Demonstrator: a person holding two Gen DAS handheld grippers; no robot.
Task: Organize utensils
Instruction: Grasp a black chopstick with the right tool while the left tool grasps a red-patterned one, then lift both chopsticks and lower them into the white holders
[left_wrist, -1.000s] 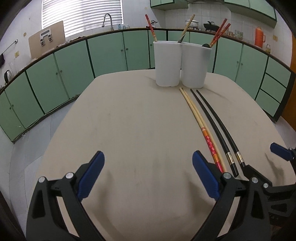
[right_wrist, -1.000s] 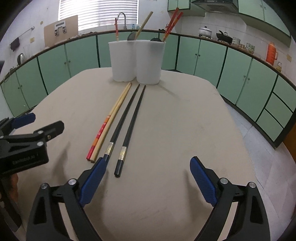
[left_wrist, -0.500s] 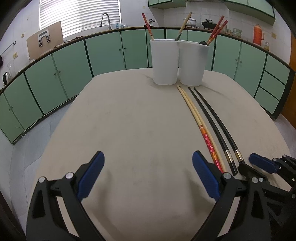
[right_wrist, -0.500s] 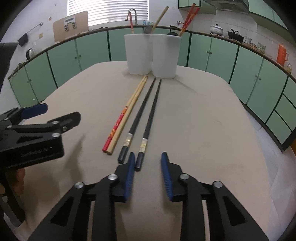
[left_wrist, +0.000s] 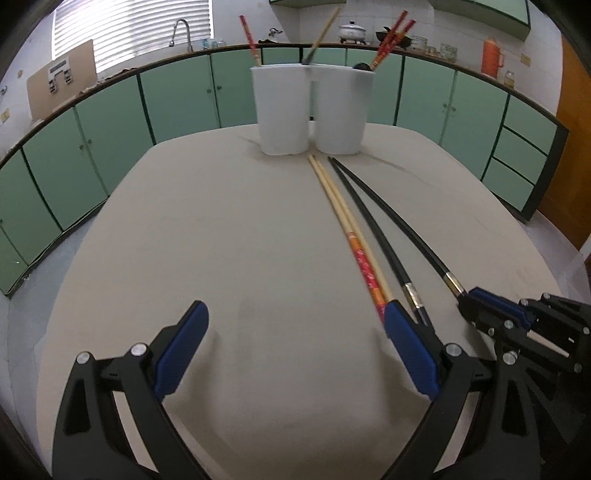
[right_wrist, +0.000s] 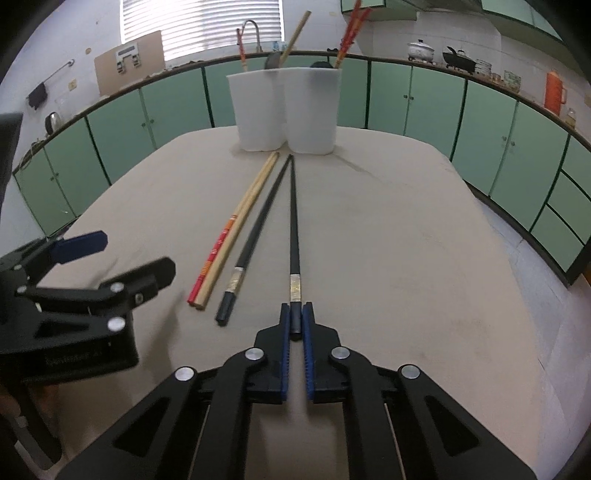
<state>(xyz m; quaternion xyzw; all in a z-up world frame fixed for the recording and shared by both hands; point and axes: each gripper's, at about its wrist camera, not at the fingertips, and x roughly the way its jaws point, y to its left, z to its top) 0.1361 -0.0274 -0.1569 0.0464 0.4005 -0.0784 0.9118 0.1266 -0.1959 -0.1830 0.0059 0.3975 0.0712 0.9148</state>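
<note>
Your right gripper (right_wrist: 296, 317) is clamped on the butt of a long black chopstick (right_wrist: 293, 221) with a gilt band, its tip pointing at the two white holders (right_wrist: 284, 110). Its twin (right_wrist: 255, 236) lies just left of it, then the wooden pair (right_wrist: 232, 232) with red-orange ends, all fanning out from the holders across the beige table (right_wrist: 406, 240). Half a second ago those jaws stood part open around the butt; now they have closed. Your left gripper (left_wrist: 295, 350) gapes wide, empty, farther from the holders.
</note>
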